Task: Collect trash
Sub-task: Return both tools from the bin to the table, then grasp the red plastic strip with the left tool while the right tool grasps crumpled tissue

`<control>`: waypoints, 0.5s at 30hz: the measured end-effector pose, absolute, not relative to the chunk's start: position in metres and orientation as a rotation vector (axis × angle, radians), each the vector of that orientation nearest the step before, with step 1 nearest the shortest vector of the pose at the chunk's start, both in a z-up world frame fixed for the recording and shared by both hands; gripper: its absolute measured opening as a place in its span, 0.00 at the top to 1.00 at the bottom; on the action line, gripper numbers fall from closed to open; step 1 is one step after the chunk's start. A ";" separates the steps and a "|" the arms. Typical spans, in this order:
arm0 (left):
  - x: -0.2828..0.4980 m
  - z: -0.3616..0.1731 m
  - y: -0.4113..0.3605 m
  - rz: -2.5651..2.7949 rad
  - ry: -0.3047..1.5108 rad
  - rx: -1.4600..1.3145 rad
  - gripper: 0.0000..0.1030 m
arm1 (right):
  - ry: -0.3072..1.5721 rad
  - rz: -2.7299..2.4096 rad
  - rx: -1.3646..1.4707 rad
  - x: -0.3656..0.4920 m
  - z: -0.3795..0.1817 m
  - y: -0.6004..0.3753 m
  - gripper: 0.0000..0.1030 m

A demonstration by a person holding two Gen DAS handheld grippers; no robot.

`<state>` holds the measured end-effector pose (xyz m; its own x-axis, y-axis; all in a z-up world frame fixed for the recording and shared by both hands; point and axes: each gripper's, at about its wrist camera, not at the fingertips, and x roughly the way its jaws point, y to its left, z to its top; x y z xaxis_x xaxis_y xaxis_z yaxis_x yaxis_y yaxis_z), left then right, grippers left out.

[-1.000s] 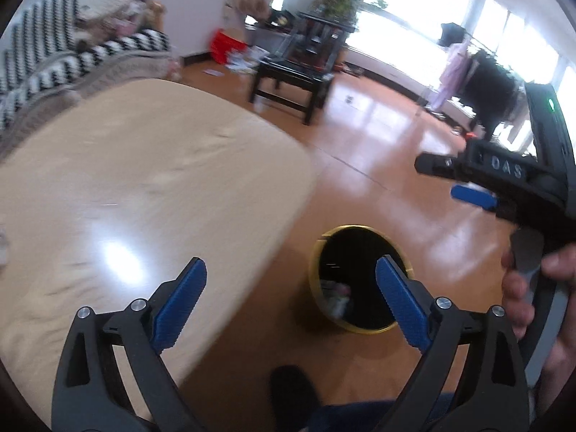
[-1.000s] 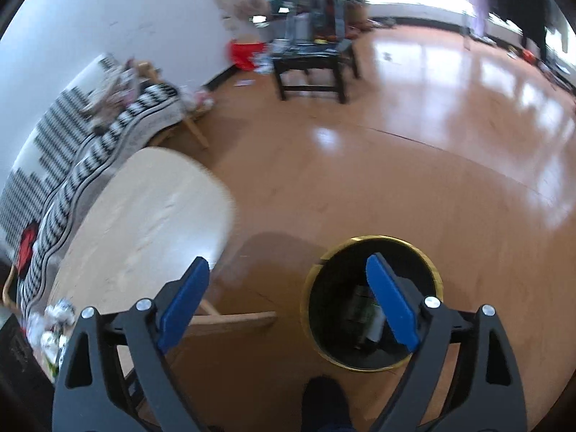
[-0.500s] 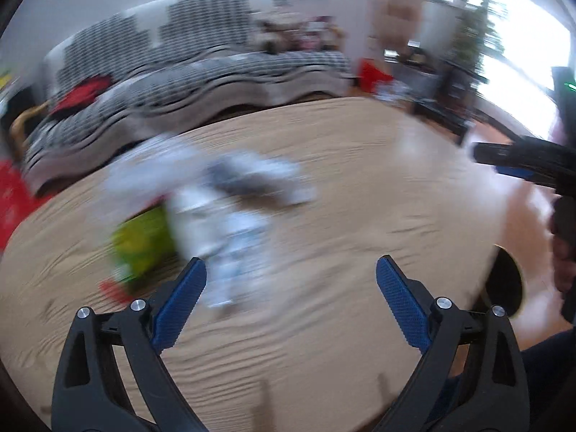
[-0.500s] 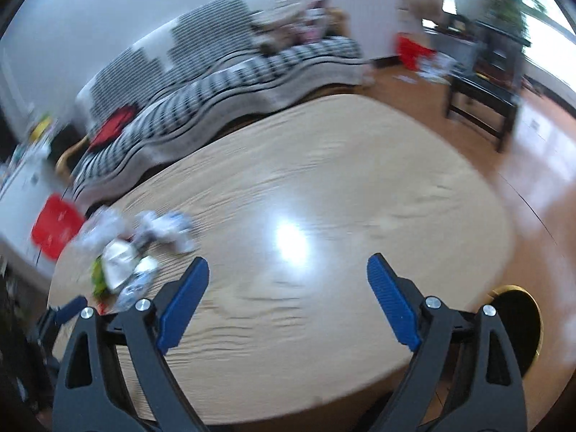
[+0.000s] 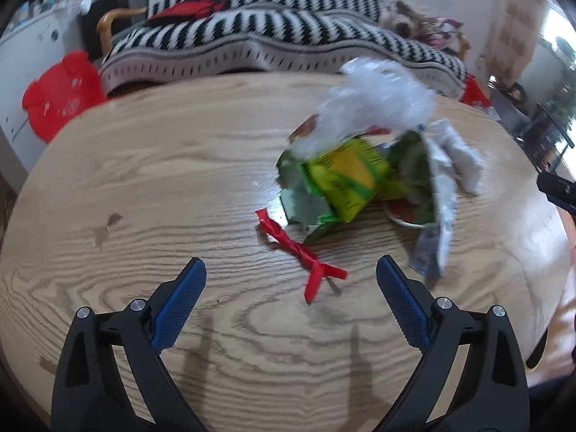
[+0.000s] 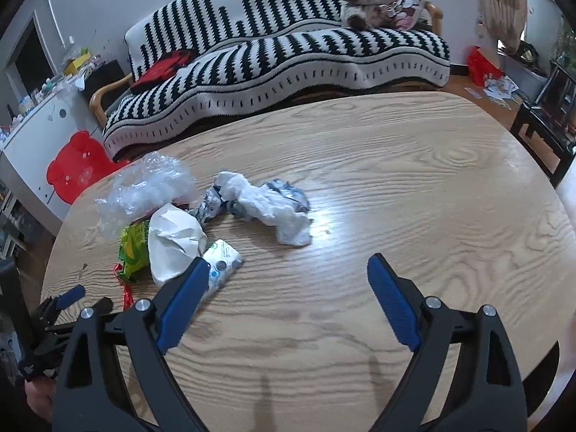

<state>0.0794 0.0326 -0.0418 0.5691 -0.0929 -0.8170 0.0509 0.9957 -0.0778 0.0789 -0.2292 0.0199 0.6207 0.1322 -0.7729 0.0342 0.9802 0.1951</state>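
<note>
— Wood-grain counter (image 5: 144,165), trash pile (image 5: 360,176) at one o'clock of the left hand-held gripper (image 5: 291,298), jaws wide, empty.

— Right hand-held gripper (image 6: 284,298) too: spread, empty, pile (image 6: 187,226) at ten o'clock.

Both wrist cameras looked forward and down over the worktop (image 5: 144,165) toward the far sofa (image 6: 288,54). The left sat nearer the trash pile (image 5: 345,176). Both views shared it.
</note>
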 end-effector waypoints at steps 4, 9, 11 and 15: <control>0.099 -0.055 0.024 -0.056 0.972 -0.049 0.10 | 0.924 0.048 0.163 0.106 0.006 -0.218 0.16; 0.106 -0.071 0.019 -0.043 1.001 -0.002 0.10 | 0.955 0.035 0.105 0.141 -0.015 -0.210 0.16; 0.107 -0.074 0.021 -0.028 1.004 0.024 0.10 | 0.969 0.034 0.091 0.150 -0.023 -0.206 0.16; 0.103 -0.075 0.031 -0.023 0.984 0.032 0.10 | 0.952 0.022 0.046 0.161 -0.027 -0.196 0.18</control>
